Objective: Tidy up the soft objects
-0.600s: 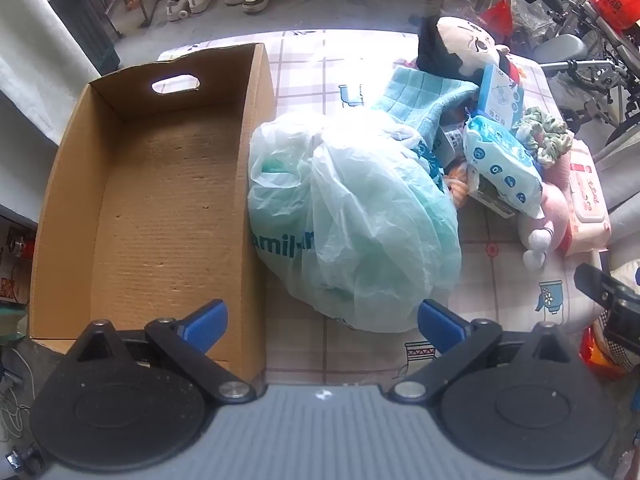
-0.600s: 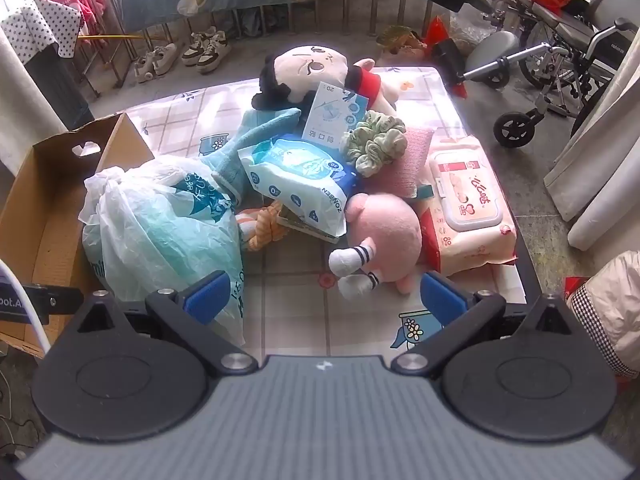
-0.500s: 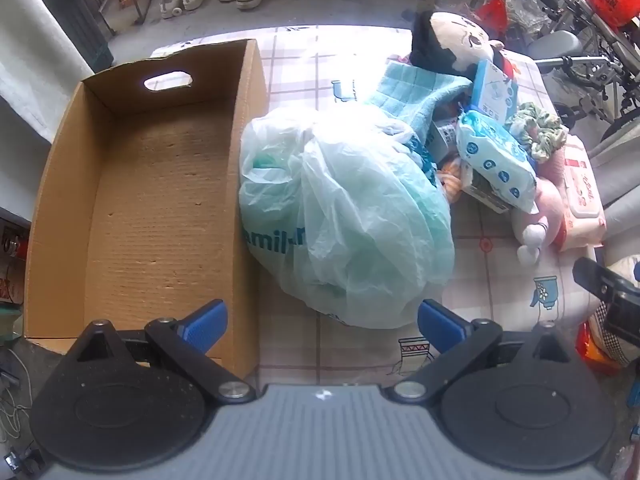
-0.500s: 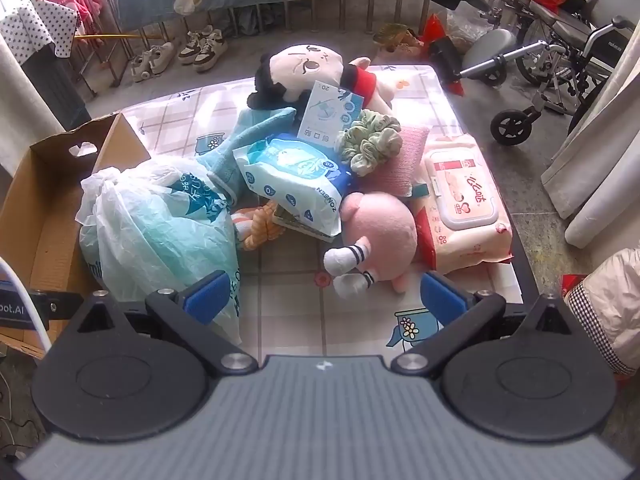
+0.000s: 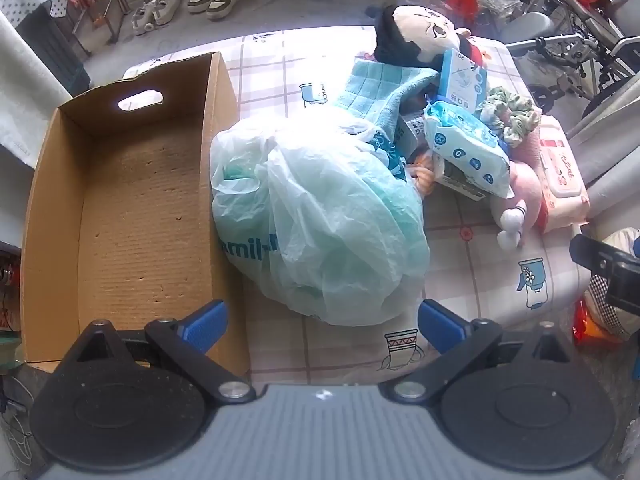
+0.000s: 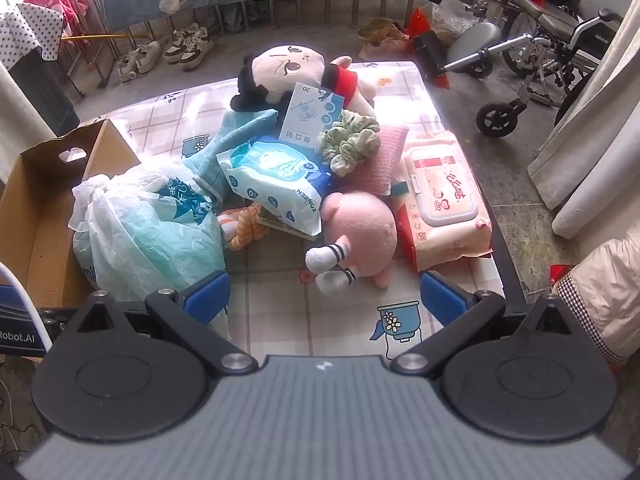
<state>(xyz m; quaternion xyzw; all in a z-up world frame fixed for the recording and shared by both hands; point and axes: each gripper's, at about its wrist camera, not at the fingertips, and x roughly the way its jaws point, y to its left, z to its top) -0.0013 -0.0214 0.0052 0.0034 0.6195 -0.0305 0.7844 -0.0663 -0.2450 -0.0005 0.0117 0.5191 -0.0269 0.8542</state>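
An empty cardboard box [image 5: 132, 200] stands at the table's left edge. Against its right wall lies a crumpled pale green plastic bag [image 5: 320, 220]. My left gripper [image 5: 320, 322] hangs open above the bag's near end, nothing between its pads. Further right is a pile: a teal towel [image 5: 380, 88], a blue wipes pack [image 6: 276, 176], a green scrunchie [image 6: 350, 142], a pink plush [image 6: 360, 232], a pink wipes pack [image 6: 444, 204] and a black-haired doll [image 6: 288, 68]. My right gripper [image 6: 325, 298] stands open just short of the pink plush's white feet.
A checked tablecloth [image 6: 280, 320] covers the table. Wheelchairs [image 6: 540, 32] stand on the floor to the far right, shoes [image 6: 188, 46] and a clothes rack at the back. A cream jacket [image 6: 604, 280] lies off the table's right edge.
Both views have drawn back a little, so the box, bag and pile sit slightly further off. Nothing on the table has moved, and both grippers stay open.
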